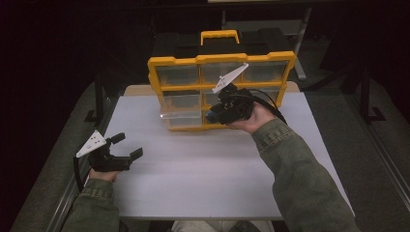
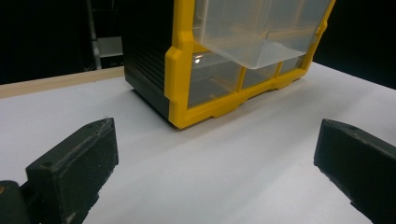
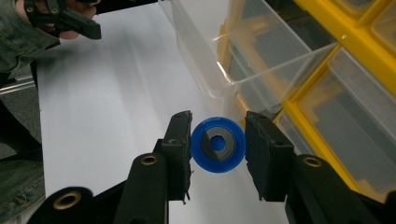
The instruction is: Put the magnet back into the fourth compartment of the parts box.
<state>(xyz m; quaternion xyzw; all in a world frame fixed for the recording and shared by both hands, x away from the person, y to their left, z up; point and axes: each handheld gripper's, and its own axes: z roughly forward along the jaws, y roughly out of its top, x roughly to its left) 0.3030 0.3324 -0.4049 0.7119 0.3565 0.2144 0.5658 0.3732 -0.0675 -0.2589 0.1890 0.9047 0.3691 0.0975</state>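
Disc [image 3: 218,144] in right claw [image 3: 218,151], before organizer [image 1: 221,92]; left claw [image 1: 129,146] far left.

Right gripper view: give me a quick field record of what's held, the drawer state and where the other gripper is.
held item: blue round part with a grey centre
right gripper: shut on the blue round part, pads pressing on both sides
organizer: yellow frame, clear drawers, upright at the table's far edge
open drawer: clear, pulled out, looks empty
left gripper: open, holds nothing, low at the table's left edge
table: white top
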